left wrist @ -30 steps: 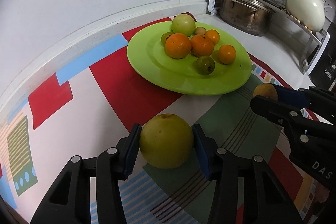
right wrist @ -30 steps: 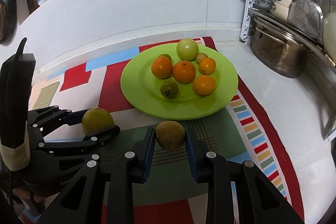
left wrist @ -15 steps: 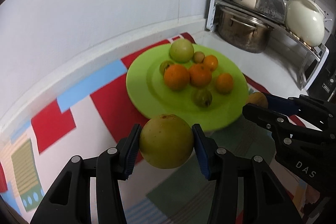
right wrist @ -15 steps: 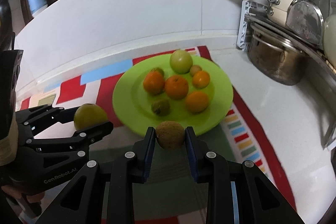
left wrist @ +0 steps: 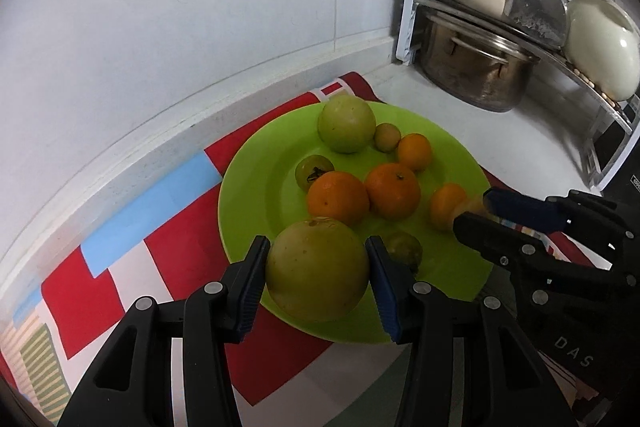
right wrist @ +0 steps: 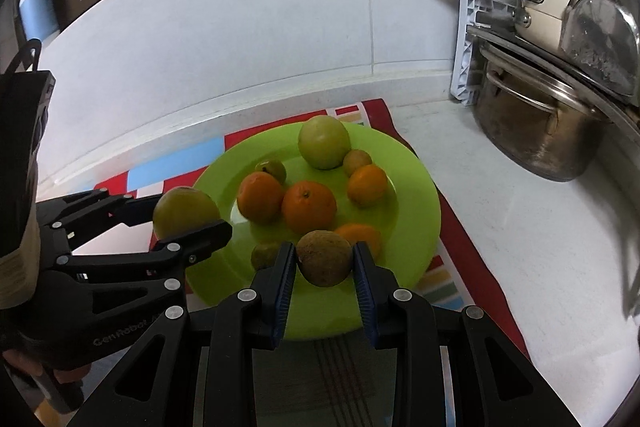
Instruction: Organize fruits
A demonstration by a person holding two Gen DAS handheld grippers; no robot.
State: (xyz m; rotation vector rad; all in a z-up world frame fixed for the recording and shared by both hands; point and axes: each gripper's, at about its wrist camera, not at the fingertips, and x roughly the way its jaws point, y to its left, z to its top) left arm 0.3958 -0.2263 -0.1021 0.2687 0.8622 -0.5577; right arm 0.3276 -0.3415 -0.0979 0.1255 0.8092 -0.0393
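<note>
1. Fruits lie on a lime-green plate in the middle of both views, and two more are carried above its near edge.
2. On the plate, a large pale-green fruit sits at the far side, with a small tan fruit touching its right flank.
3. Four oranges spread across the centre; the biggest orange touches its neighbour on the right.
4. A small green fruit with a dark stem lies just behind that biggest orange.
5. Another small green fruit rests near the plate's front, partly hidden by a gripper finger.
6. The left gripper, bottom centre of the left wrist view, is clenched on a big yellow-green fruit; both blue pads press its sides.
7. The right gripper, bottom centre of the right wrist view, grasps a round brown fruit between its blue pads.
8. Both held fruits hang over the near part of the plate, the yellow-green one at its left, the brown one at its right.
9. The plate stands on a mat of red, white and blue blocks spread over the white desk.
10. In the upper right, a steel pot sits under a rack holding pans with cream handles.
11. A blue-and-white pump bottle stands at the upper left of the right wrist view.
</note>
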